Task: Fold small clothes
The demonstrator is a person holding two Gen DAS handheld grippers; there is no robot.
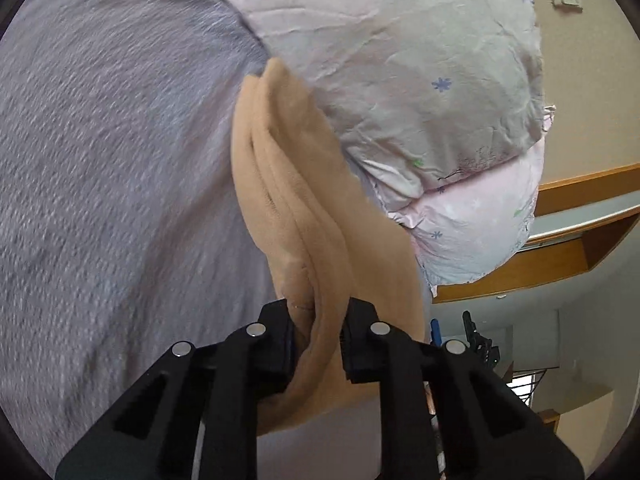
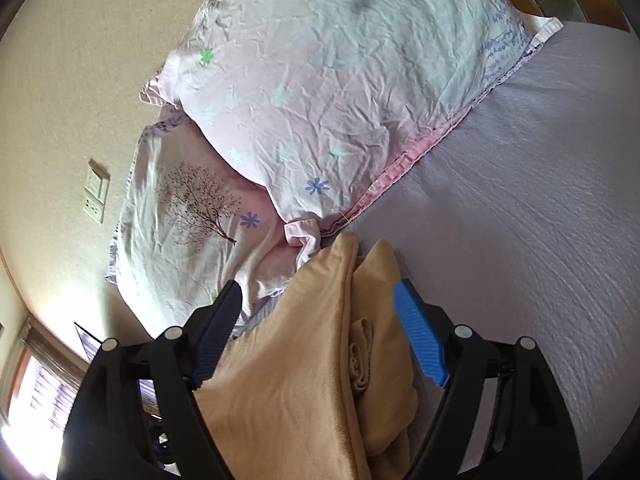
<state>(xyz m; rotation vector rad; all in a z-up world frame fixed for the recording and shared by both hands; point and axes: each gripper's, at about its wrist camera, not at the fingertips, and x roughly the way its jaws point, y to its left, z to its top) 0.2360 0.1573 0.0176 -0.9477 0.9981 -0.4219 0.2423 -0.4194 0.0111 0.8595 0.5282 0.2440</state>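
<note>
On the lilac textured bedsheet (image 2: 520, 200), the left gripper (image 1: 318, 344) pinches the bunched tan fleece garment (image 1: 288, 200); the right gripper (image 2: 320, 340), spread wide around it, should clamp an opposite edge before folding.

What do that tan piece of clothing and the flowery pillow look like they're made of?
The tan garment looks like a soft, matte, stretchy knit, maybe fleece-like: it hangs in thick rounded folds with no sheen. The left claw pinches a bunch of it. The floral pillow seems to be thin woven cotton, judging by its many fine, sharp creases and printed flowers. The exact fibres cannot be told from here.
</note>
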